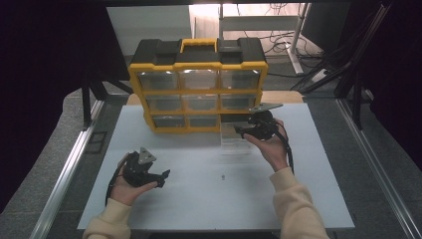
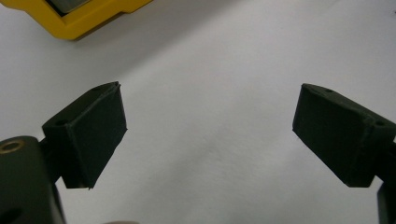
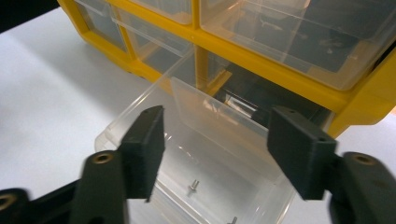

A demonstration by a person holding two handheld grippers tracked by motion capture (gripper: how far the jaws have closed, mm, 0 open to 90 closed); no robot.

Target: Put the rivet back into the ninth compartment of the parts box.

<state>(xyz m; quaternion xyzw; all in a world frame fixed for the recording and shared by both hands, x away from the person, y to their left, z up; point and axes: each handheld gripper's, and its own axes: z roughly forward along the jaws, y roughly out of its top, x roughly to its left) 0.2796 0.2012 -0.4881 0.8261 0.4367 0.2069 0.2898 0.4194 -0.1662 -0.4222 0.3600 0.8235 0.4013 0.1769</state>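
Sleeves: my 2 cream sleeves (image 1: 293, 204) enter at 6 o'clock in the high view, nearest the camera.
Drawer: the clear drawer (image 3: 201, 158) is pulled out of the organiser's bottom-right slot and stands on the table at 3 o'clock of the organiser's base; in the high view (image 1: 235, 142) I see it just under my right gripper.
Screws: 2 small screws (image 3: 193, 186) lie on the drawer floor.
Right gripper: my right gripper (image 3: 215, 144) hangs over the drawer; the fingers stand apart, 1 at 9 o'clock and 1 at 3 o'clock, pressing on nothing.
Organiser: the yellow-and-black organiser (image 1: 199, 64) shows 9 clear compartments in 3 rows, at 12 o'clock on the table.
Loose screw: 1 tiny screw (image 1: 222, 176) lies on the bare table, between my hands.
Left gripper: my left gripper (image 2: 210, 135) sits at 7 o'clock, well apart from the drawer, fingers wide apart with bare table between them.
Table: white table (image 1: 199, 204).
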